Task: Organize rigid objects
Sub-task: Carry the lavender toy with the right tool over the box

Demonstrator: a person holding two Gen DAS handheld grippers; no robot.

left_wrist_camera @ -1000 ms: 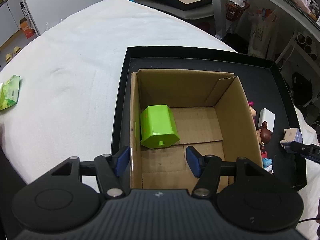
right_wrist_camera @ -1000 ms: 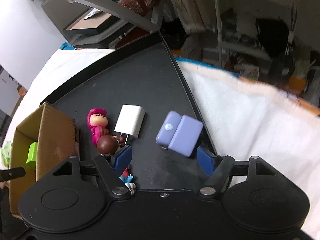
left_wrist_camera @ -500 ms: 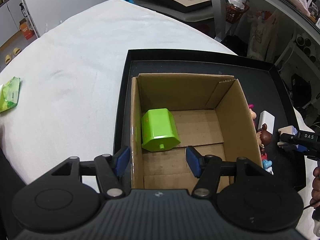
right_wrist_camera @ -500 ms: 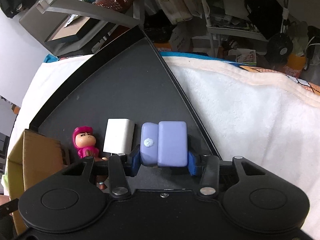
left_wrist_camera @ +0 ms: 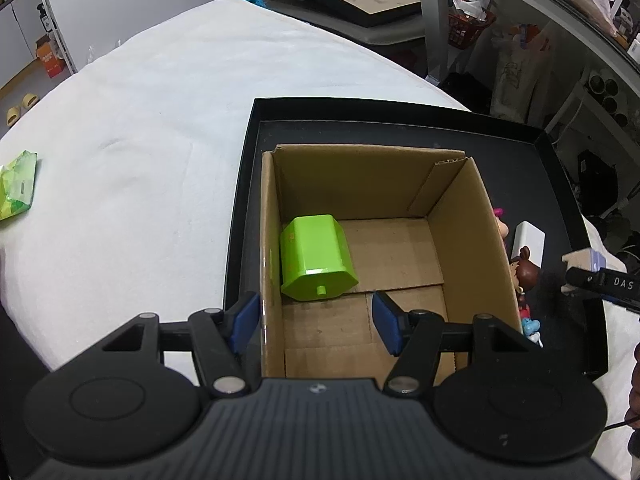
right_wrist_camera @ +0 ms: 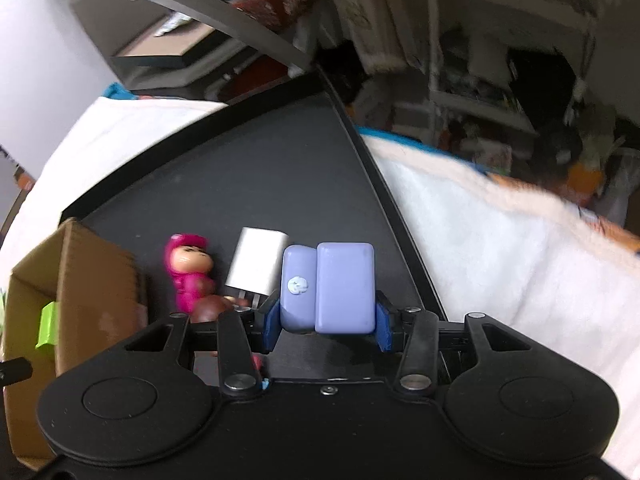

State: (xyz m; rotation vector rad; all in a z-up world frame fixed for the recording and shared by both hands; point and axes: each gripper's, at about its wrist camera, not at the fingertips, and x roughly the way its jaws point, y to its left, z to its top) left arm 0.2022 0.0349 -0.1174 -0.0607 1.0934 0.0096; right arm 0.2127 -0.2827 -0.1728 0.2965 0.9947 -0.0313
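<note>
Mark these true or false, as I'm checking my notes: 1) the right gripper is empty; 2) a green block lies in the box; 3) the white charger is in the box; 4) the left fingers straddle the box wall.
1) False: the right gripper is shut on the purple block.
2) True: the green block lies in the box.
3) False: the charger lies on the black tray, outside the box.
4) True: the left gripper is open, one finger on each side of the wall.

A lavender block (right_wrist_camera: pixel 328 286), white charger (right_wrist_camera: pixel 258 266), magenta figurine (right_wrist_camera: pixel 188 268), lime-green block (left_wrist_camera: pixel 316 256), brown cardboard box (left_wrist_camera: pixel 460 208), black tray (left_wrist_camera: pixel 400 114).
</note>
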